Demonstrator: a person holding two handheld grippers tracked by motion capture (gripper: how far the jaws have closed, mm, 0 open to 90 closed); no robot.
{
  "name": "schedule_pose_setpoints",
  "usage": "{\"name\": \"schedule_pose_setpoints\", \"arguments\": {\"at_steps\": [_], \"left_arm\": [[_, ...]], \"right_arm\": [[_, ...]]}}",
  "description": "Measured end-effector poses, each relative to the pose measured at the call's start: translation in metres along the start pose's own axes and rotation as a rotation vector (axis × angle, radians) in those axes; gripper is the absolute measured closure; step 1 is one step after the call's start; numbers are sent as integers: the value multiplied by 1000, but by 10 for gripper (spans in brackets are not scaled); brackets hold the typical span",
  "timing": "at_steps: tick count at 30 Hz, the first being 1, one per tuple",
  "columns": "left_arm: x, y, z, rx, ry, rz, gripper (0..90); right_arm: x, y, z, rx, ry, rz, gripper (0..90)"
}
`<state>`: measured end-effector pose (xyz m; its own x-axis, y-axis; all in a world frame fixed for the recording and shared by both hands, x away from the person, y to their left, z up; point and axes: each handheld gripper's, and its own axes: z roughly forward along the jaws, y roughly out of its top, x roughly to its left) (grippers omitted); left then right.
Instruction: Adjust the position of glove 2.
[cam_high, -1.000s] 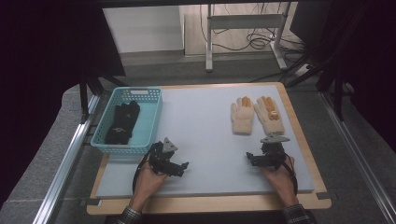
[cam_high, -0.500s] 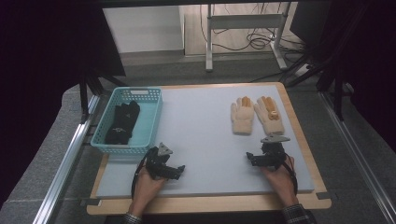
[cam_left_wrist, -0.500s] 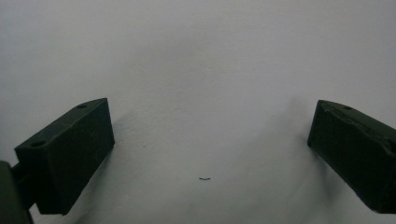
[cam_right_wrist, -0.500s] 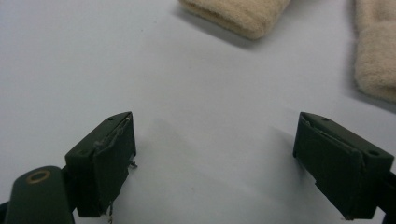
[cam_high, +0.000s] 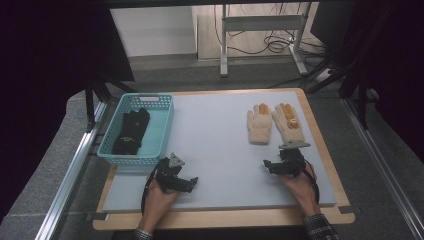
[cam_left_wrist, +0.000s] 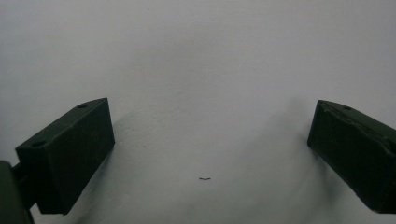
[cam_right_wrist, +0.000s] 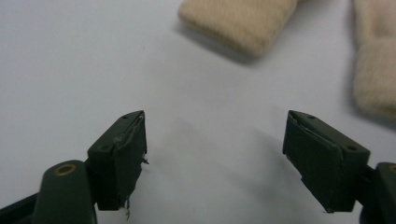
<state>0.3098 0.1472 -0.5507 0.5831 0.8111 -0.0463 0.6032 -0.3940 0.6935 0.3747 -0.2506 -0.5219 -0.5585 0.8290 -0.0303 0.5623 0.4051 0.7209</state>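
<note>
Beige knit gloves (cam_high: 274, 124), a pair, lying flat side by side on the grey mat (cam_high: 215, 145), far right part, fingers pointing away, orange patches on the fingertips. Cuffs of both near the top of the right gripper view, just beyond the jaw tips, not touching them.

Nearest the front edge: two hands coming up from below, each with a gripper. Left gripper (cam_high: 186, 183) low over the mat at front left, just this side of the teal basket (cam_high: 160, 131); jaws spread wide, bare mat between them, nothing gripped. Right gripper (cam_high: 266, 165) at front right, just short of the glove cuffs; jaws apart though just closing a little, nothing between them but mat, nothing held. Grey three-cornered plate on top of each.

Farther back on the left: teal basket on the mat's left edge, a black glove (cam_high: 131, 131) lying inside it. Wooden board (cam_high: 320, 150) under the mat, showing as a rim around it.

Beyond the table: floor, white metal frame legs (cam_high: 260, 30) and loose cables (cam_high: 280, 42).
</note>
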Motion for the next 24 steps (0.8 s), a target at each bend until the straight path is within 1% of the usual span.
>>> {"name": "schedule_pose_setpoints", "arguments": {"at_steps": [3,7,13,16,21,24], "left_arm": [[0,0,0,0,0,0,8],[0,0,0,1,0,0,9],[0,0,0,0,-1,-1,9],[0,0,0,0,-1,-1,9],[0,0,0,-1,-1,-1,9],[0,0,0,-1,-1,-1,9]], "right_arm": [[-3,14,0,-12,-1,-14,257],[-10,32,2,-28,0,-15,302],[-20,51,15,-33,1,-26,367],[-24,60,21,-46,9,-19,400],[-31,76,30,-65,9,-12,411],[-35,85,38,-66,-6,-21,403]]}}
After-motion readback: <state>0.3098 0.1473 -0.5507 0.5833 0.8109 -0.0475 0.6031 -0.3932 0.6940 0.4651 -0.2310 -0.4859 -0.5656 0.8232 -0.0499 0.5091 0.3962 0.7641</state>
